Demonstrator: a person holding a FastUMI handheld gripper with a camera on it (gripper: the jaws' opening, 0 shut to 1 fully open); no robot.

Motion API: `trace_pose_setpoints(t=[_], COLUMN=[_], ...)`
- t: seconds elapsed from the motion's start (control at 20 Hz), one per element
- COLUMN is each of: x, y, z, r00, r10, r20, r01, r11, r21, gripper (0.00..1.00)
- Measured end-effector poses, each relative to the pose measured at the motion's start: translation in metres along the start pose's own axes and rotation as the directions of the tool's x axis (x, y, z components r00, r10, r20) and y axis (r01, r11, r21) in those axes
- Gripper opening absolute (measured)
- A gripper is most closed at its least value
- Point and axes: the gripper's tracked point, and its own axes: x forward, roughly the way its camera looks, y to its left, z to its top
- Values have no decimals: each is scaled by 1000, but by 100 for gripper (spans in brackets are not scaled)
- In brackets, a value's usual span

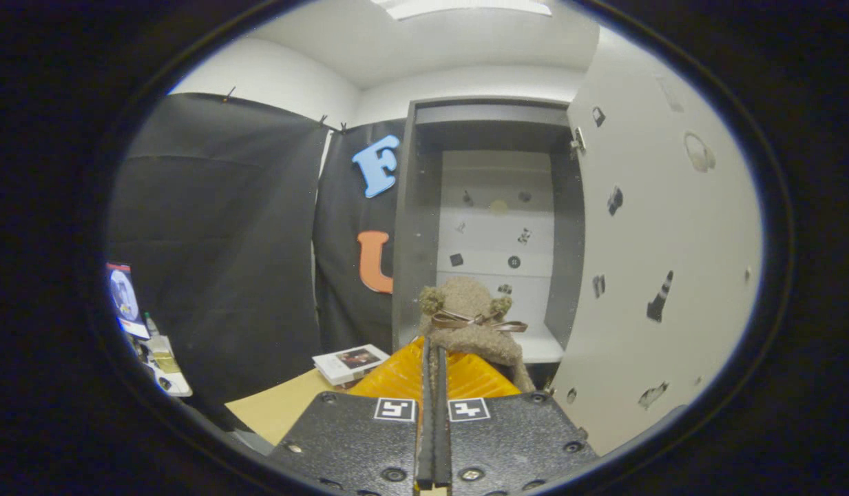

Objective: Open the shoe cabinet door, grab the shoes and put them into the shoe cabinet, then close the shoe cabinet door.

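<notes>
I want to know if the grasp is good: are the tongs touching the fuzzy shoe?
Touching. In the gripper view the tongs are closed tight together on the orange sole of the fuzzy shoe, held up in front of the open cabinet.

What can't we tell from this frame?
- Shoe: its sole and lower part are hidden behind the gripper body in the gripper view.
- Grip: fingers together on the orange part, contact point hidden.
- Cabinet door stickers: too small.
- Cabinet bottom shelf: partly blocked by the shoe.

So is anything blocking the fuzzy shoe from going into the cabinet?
Nothing visible. The gripper is shut on the shoe, the door stands open beside it, and the cabinet shelf lies straight beyond.
</notes>
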Motion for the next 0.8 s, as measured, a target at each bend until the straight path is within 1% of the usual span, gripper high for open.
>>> trace_pose_setpoints(t=[0.2, 0.35, 0.55, 0.8], x=[22, 57, 117, 198], y=[-23, -33, -49, -80], z=[43, 58, 52, 21], r00=[997, 994, 990, 976], r10=[-76, -107, -127, -162], r20=[19, 9, -55, -143], r01=[77, 107, 127, 165], r11=[997, 994, 992, 986], r21=[-24, -32, -9, 3], gripper=[4, 4, 4, 4])
